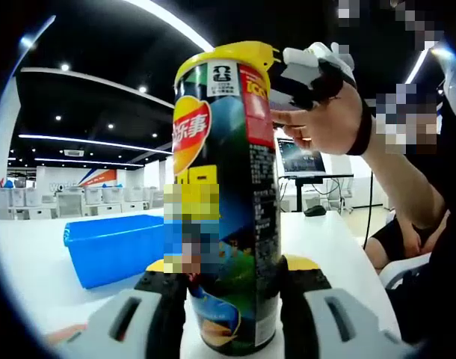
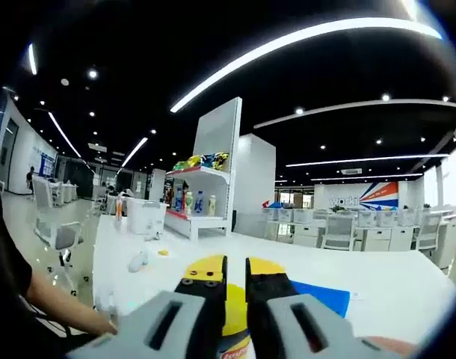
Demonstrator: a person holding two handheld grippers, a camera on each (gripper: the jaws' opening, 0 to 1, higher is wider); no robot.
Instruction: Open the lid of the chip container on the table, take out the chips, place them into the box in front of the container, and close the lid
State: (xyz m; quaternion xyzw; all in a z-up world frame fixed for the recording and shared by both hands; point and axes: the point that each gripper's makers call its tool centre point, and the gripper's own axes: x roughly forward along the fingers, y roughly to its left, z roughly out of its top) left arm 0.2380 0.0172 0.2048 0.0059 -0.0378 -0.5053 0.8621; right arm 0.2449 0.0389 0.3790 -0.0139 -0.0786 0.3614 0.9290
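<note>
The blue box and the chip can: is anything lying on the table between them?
No. In the left gripper view, only bare white table separates the blue box from the chip can.

chip container [image 1: 226,202]: glossy printed wrap, smooth, catching ceiling light
lid [image 1: 232,54]: yellow plastic, smooth
box [image 1: 114,247]: blue plastic, slight sheen
desk [image 1: 34,262]: white, smooth, matt
left gripper [image 1: 232,295]: grey plastic body, matt black fingers [image 1: 162,299], yellow tips

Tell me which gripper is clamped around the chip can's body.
The left gripper: its jaws press both sides of the chip can low down. The right gripper is up at the yellow lid instead.
</note>
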